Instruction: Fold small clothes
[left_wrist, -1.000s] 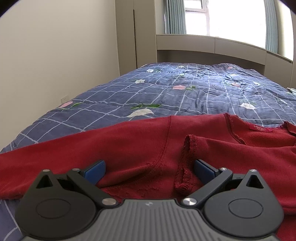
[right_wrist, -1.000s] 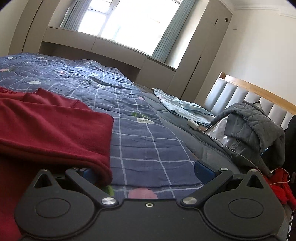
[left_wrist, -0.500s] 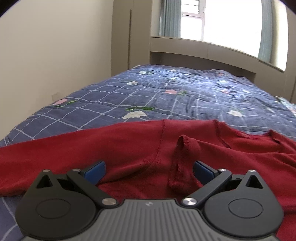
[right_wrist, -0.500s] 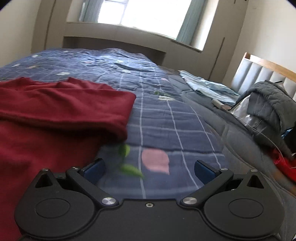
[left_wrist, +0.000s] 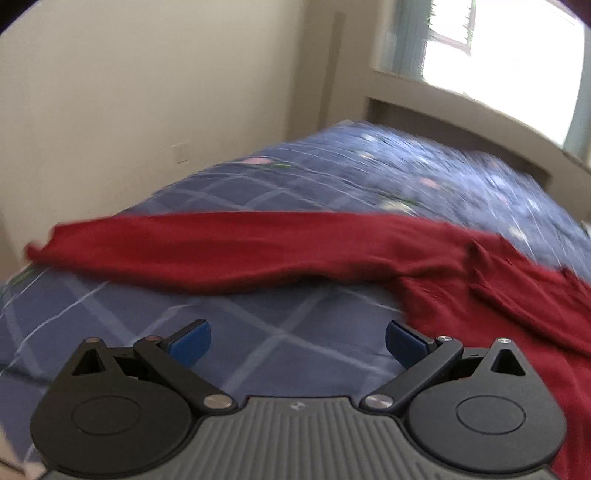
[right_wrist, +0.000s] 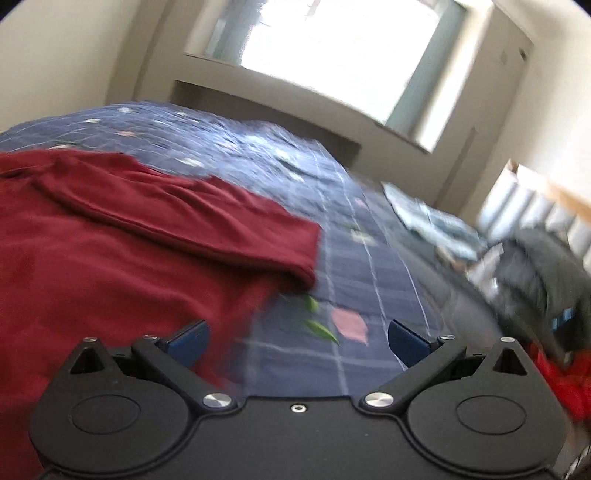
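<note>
A dark red knit sweater (left_wrist: 480, 295) lies spread on the blue checked quilt (left_wrist: 258, 332). Its one sleeve (left_wrist: 207, 254) stretches out to the left across the quilt in the left wrist view. My left gripper (left_wrist: 297, 341) is open above bare quilt, just in front of that sleeve and left of the sweater's body. In the right wrist view the other sleeve (right_wrist: 221, 225) lies folded across the red body (right_wrist: 110, 295). My right gripper (right_wrist: 297, 341) is open at the sweater's right edge, its left finger over red cloth, its right finger over quilt. Both views are blurred by motion.
A cream wall (left_wrist: 147, 92) runs close along the left side of the bed. At the bed's right, a grey quilted jacket (right_wrist: 546, 273), a folded pale blue cloth (right_wrist: 436, 221) and something bright red (right_wrist: 565, 380) lie near a padded headboard (right_wrist: 535, 199). A window (right_wrist: 332, 55) is behind.
Both grippers have pulled back and tilted upward. The left one swung left off the sweater's body onto bare quilt, so the outstretched sleeve now shows. The right one backed off from the sweater's edge.
</note>
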